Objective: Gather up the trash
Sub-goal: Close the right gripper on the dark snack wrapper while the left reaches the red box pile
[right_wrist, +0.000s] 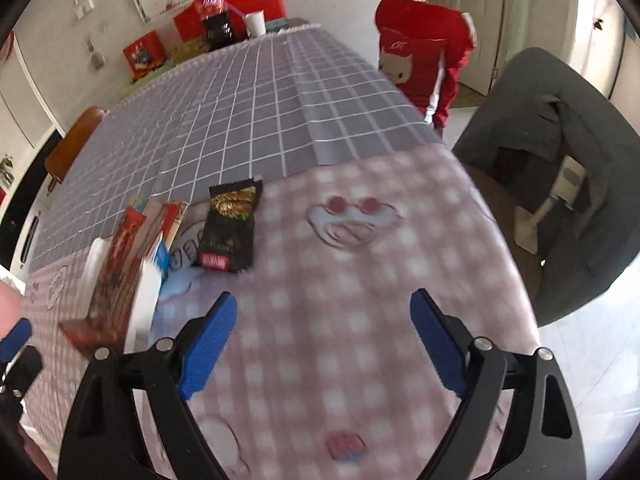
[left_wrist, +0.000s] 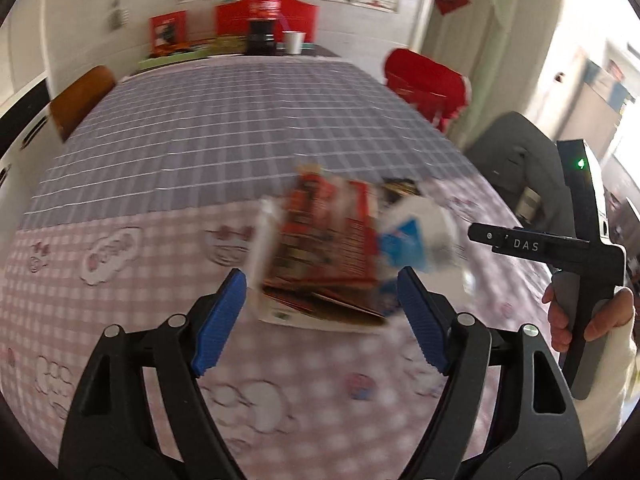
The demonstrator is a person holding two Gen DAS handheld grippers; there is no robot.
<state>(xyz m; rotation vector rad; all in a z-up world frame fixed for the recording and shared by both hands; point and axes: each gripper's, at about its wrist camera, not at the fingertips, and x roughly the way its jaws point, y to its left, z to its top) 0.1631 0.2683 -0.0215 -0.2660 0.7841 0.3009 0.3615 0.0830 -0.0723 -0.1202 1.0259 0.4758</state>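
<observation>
Both my tongs, left (left_wrist: 322,312) and right (right_wrist: 323,334), gape wide and empty; the red carton (left_wrist: 324,240) and black snack wrapper (right_wrist: 230,228) lie uncollected on the bench (right_wrist: 360,264).

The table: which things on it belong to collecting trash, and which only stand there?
For the job: red carton, black snack wrapper, white-blue wrapper.

Just there: dark bottle, white cup, red box at the far end.
</observation>
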